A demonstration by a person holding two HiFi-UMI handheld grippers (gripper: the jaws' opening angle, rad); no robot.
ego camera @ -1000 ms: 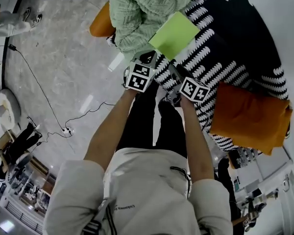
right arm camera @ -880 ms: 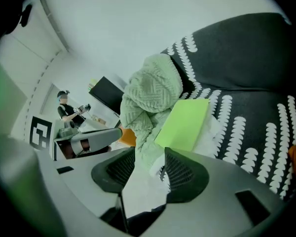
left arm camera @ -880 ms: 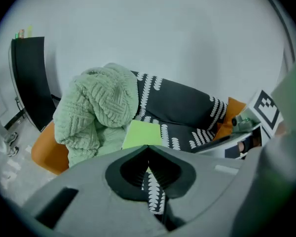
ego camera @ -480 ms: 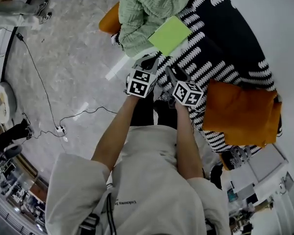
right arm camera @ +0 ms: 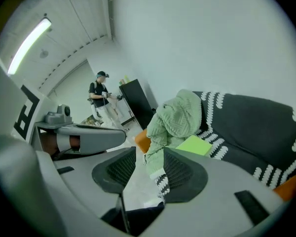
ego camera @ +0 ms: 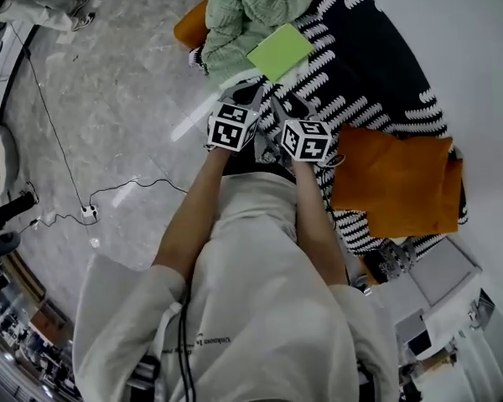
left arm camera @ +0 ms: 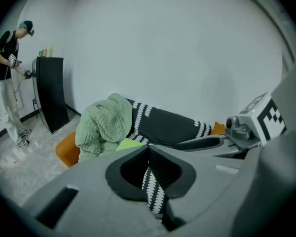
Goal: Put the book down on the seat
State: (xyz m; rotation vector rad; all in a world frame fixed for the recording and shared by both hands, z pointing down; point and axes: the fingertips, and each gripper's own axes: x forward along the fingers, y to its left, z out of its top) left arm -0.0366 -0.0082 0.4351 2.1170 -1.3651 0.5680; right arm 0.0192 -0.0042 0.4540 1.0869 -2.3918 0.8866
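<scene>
We see the lime-green flat book (ego camera: 279, 51) lying flat on the black sofa seat with its white dashed pattern (ego camera: 377, 65). One edge is just beside the mint-green knitted blanket (ego camera: 251, 7), and the book is well apart from the orange cushion (ego camera: 394, 187). The placing itself looks done to us, and we judge the step in hand to be the retreat.

The left claw (left arm camera: 148, 149) has its pad tips together with nothing caught in them; only seat cover shows through the slit lower down. The right claw (right arm camera: 149, 157) stands wide apart. Its jaws have just been closing a little, and between them we see only blanket and grey stone floor (ego camera: 126, 99) beyond. Both claws hang over the seat's front edge, near each other and clear of the book.

To finish well, we would draw both claws straight off and keep them from brushing the blanket, since a tugged fold could slide the book. We would also check that the book rests wholly on the seat and is not propped on the blanket's hem.

We can make out no writing on the book's cover. The marker cubes (ego camera: 233, 126) carry only black-and-white square codes, and the print on the person's pale shirt (ego camera: 260, 308) is too small to read.
</scene>
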